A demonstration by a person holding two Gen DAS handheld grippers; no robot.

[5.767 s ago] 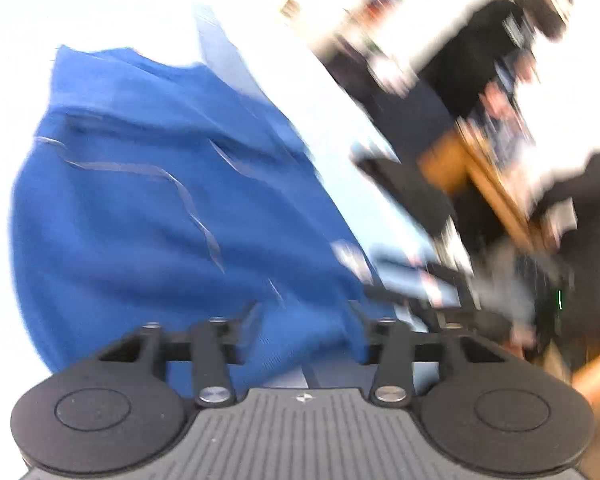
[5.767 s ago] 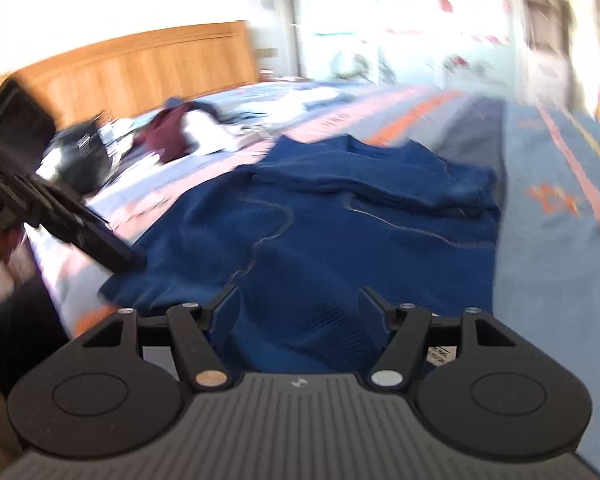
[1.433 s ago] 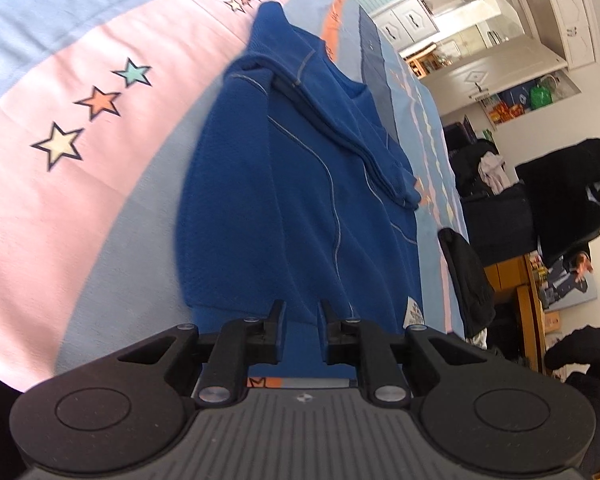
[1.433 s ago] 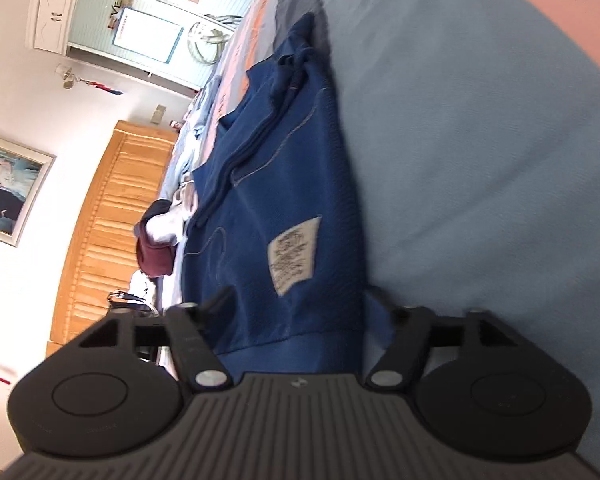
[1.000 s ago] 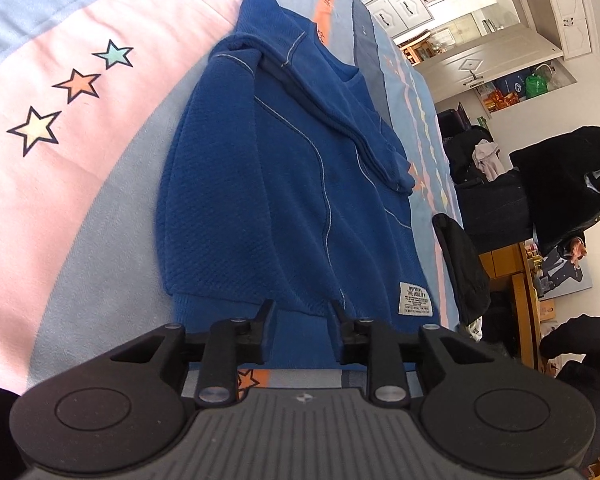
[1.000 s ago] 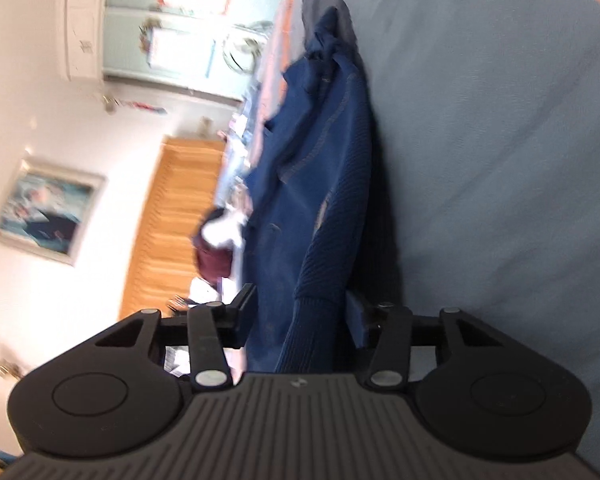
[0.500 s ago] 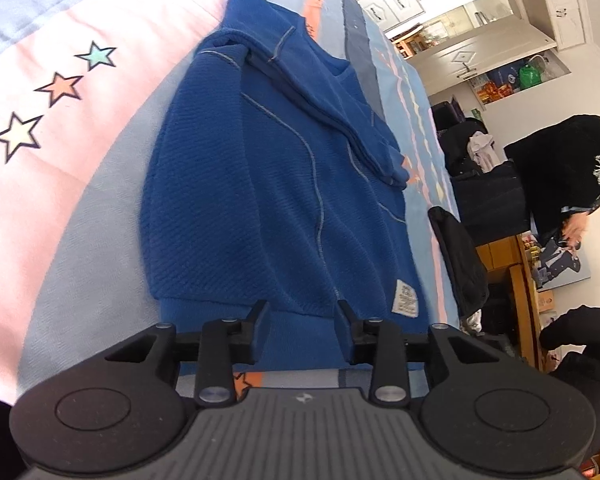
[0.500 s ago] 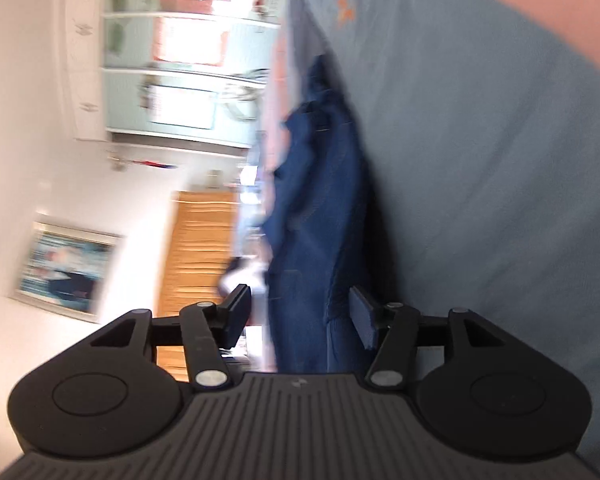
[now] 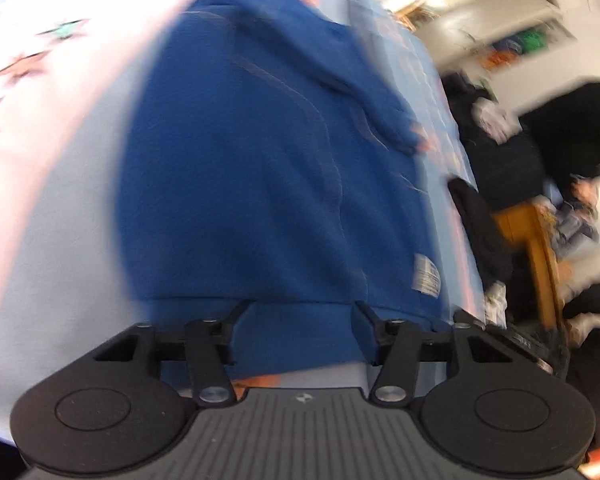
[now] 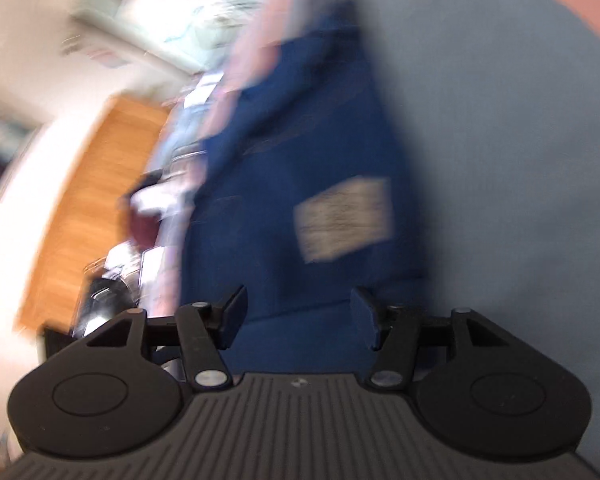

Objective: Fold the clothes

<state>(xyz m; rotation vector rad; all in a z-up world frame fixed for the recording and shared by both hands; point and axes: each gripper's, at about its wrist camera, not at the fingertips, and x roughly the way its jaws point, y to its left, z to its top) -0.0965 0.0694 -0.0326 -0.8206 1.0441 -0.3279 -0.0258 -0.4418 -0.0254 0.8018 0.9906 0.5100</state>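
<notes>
Left gripper (image 9: 296, 330): I see jaws spread wide, nothing clamped, fingers pointing forward and low. Right gripper (image 10: 298, 318): I see jaws equally wide apart, empty, tilted sideways. Both views motion-blurred.

Both views are motion-blurred. In the left wrist view the bed cover (image 9: 60, 168) shows pale blue and pink bands with star prints at 10 o'clock, white walls and pale cabinets (image 9: 480, 0) at 1 o'clock, and a wooden furniture piece (image 9: 540, 248) at 3 o'clock beside a seated person in black (image 9: 572, 120). In the right wrist view a wooden headboard (image 10: 88, 184) stands at 9 o'clock against a white wall (image 10: 28, 32), with a brightly lit pale cabinet (image 10: 188, 12) at 11 o'clock.
</notes>
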